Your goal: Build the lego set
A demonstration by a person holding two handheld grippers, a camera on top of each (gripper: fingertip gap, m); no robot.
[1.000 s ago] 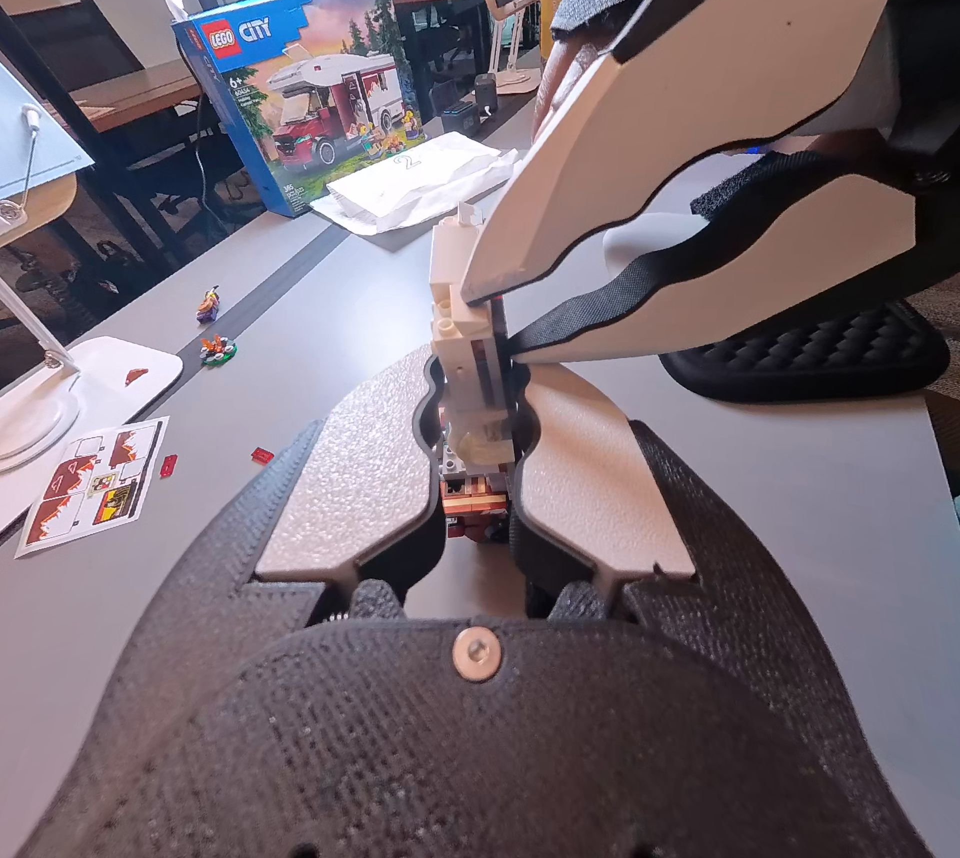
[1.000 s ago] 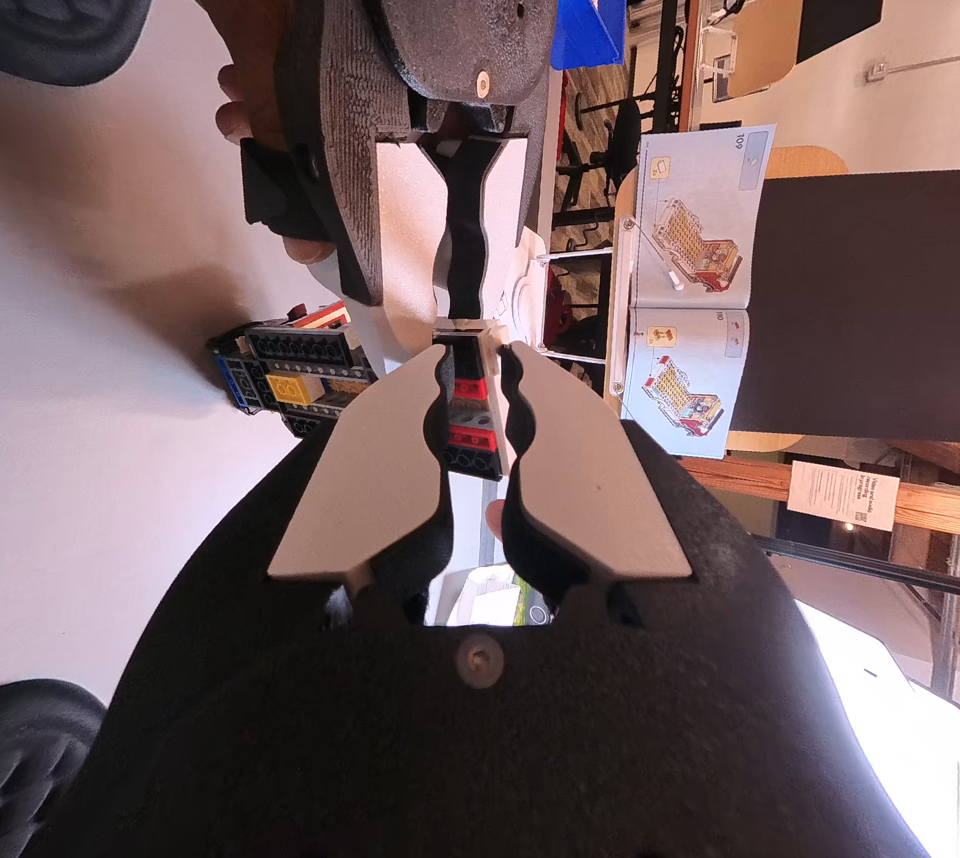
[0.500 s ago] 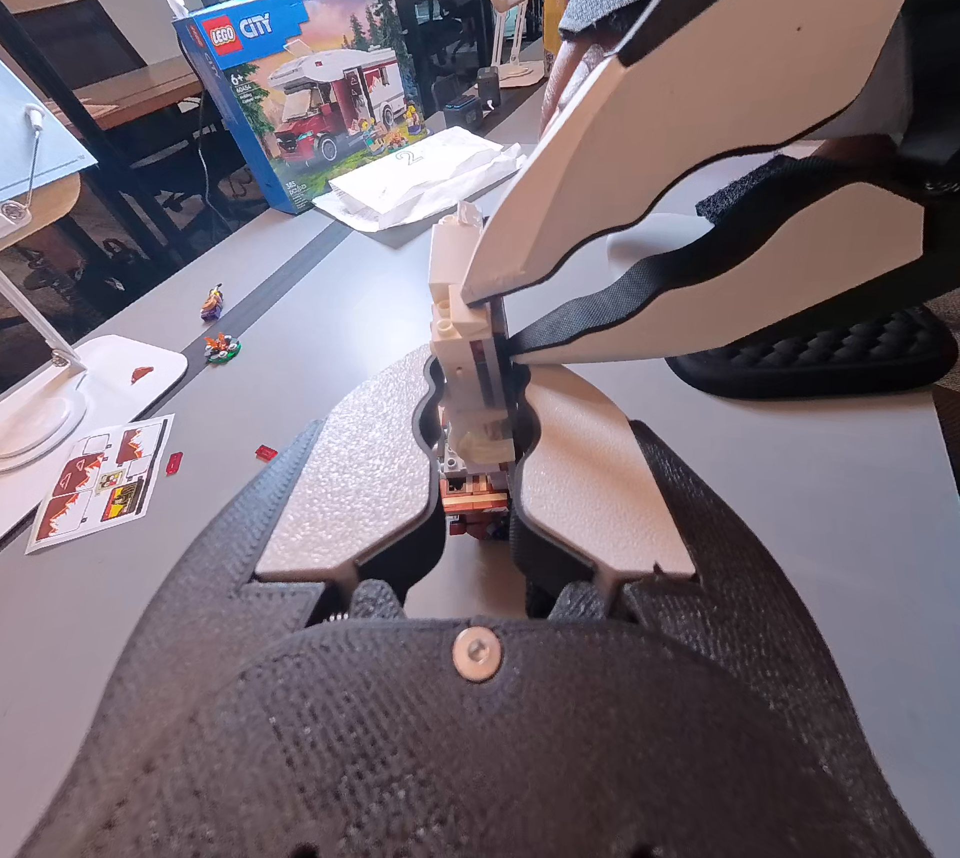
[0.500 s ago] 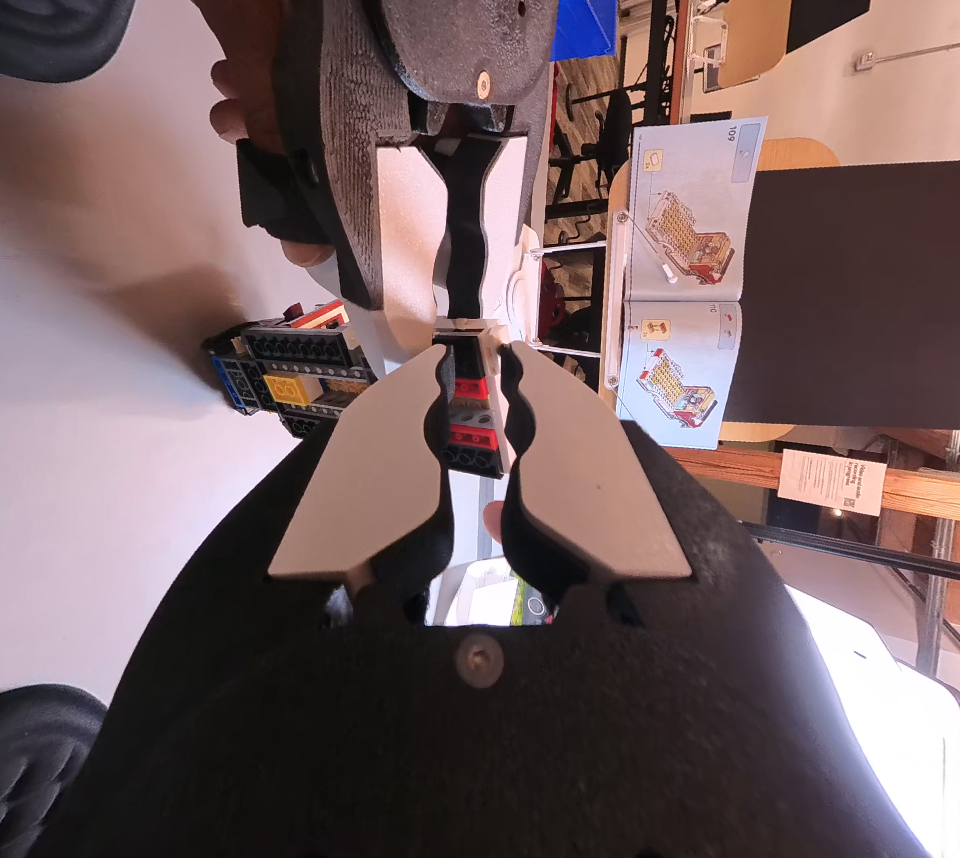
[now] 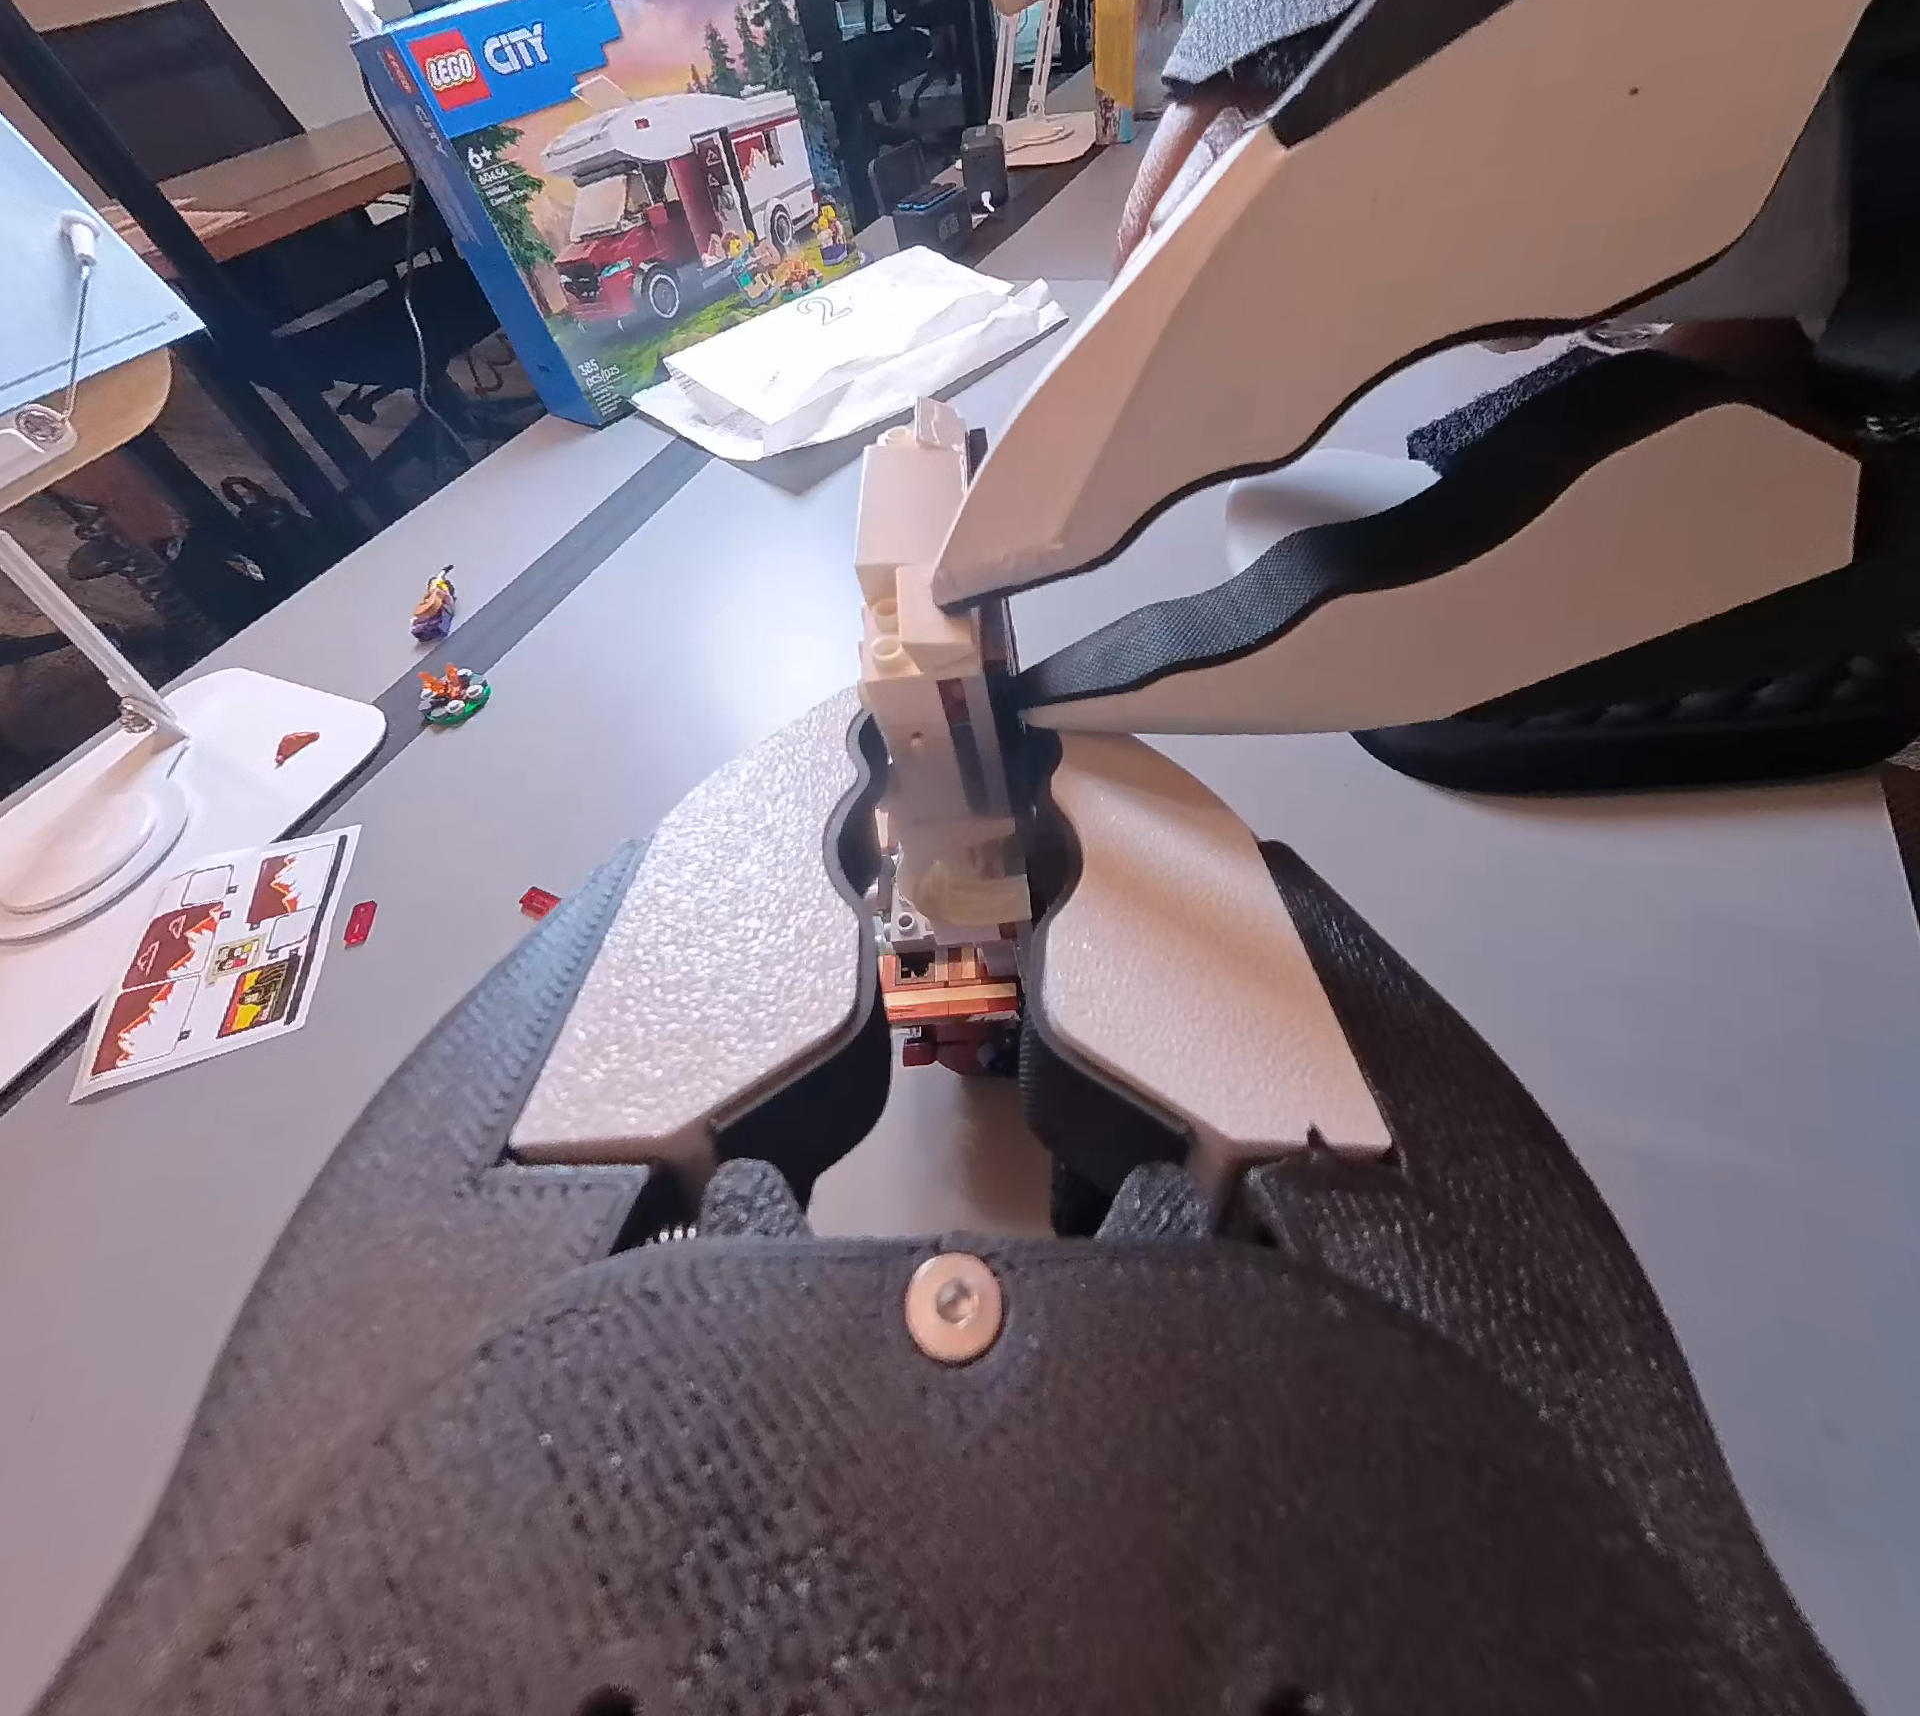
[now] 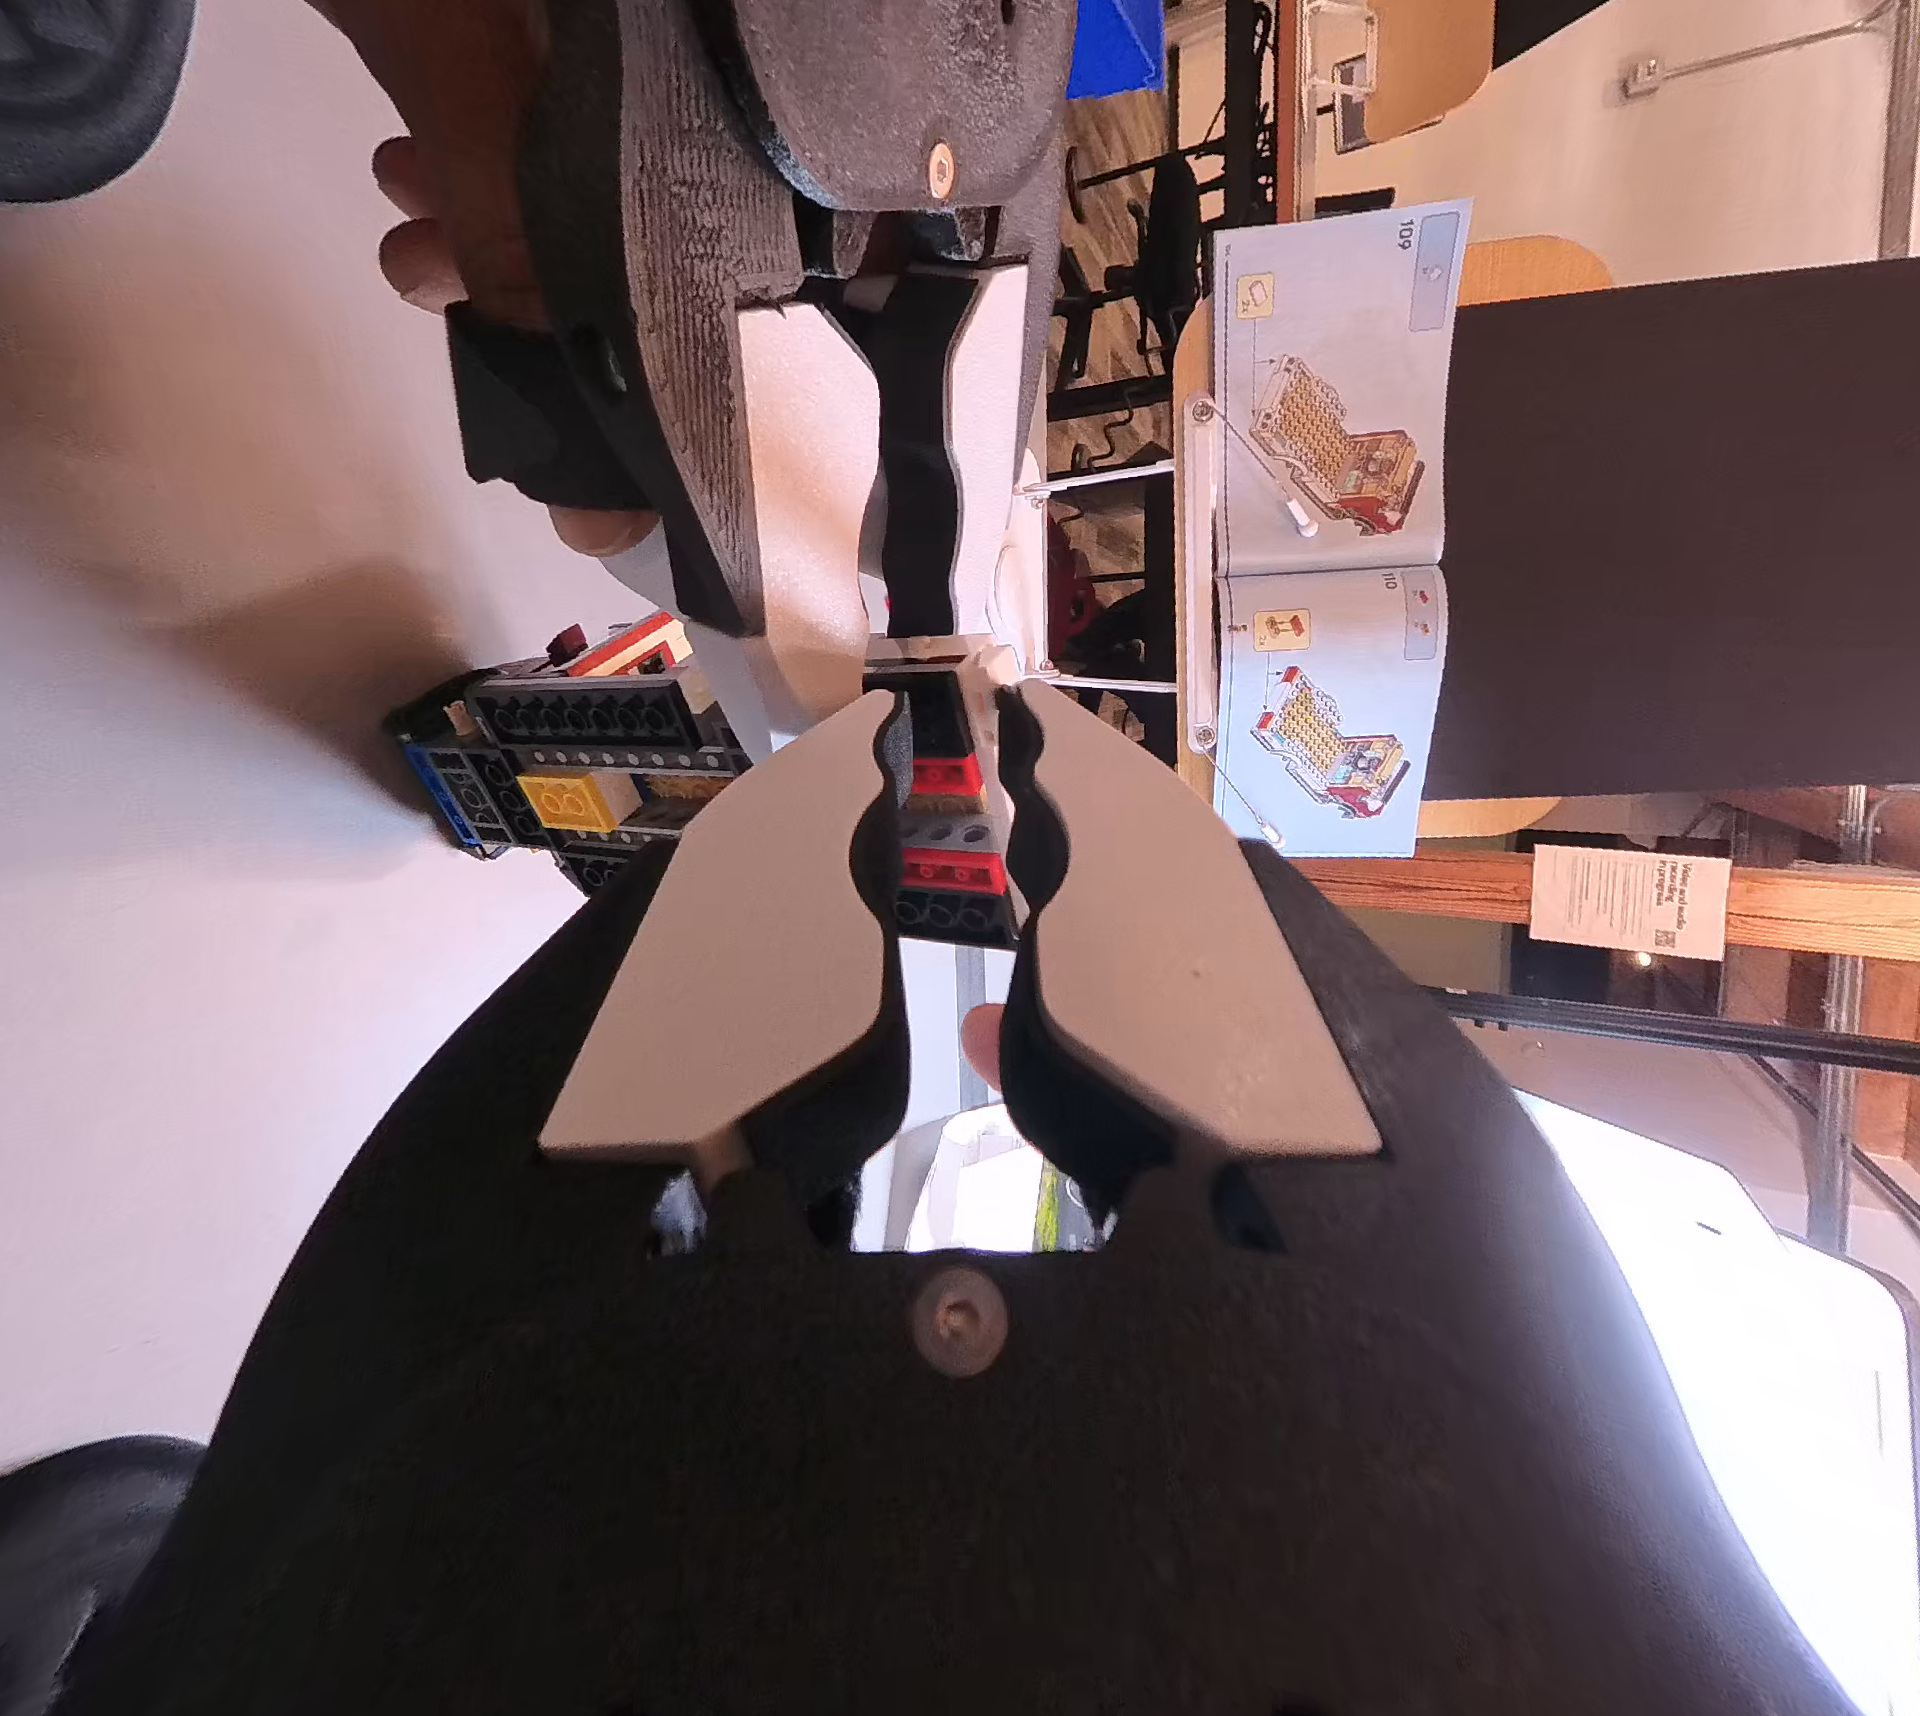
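A partly built lego camper [image 5: 940, 793], white on top with brown and red parts below, stands on edge above the grey table [image 5: 623, 586]. My left gripper [image 5: 951, 731] is shut on its lower part. My right gripper [image 5: 982, 653] comes in from the upper right and is shut on the same build higher up. In the right wrist view the right gripper [image 6: 954, 695] clamps a red, grey and black section [image 6: 951, 825]. The left gripper [image 6: 920, 617] reaches in from above. The black underside with yellow and blue bricks [image 6: 561, 783] sticks out to the left.
The lego box [image 5: 623, 180] and a white paper bag [image 5: 862, 357] lie at the far side. A sticker sheet [image 5: 218, 970], small red pieces [image 5: 364, 923], a campfire piece [image 5: 452, 695] and a white stand base [image 5: 208, 752] sit left. A black pad [image 5: 1662, 731] lies right. An instruction booklet [image 6: 1340, 523] stands open.
Both grippers stay clamped on the build. The view has shifted only slightly; nothing was let go or picked up.
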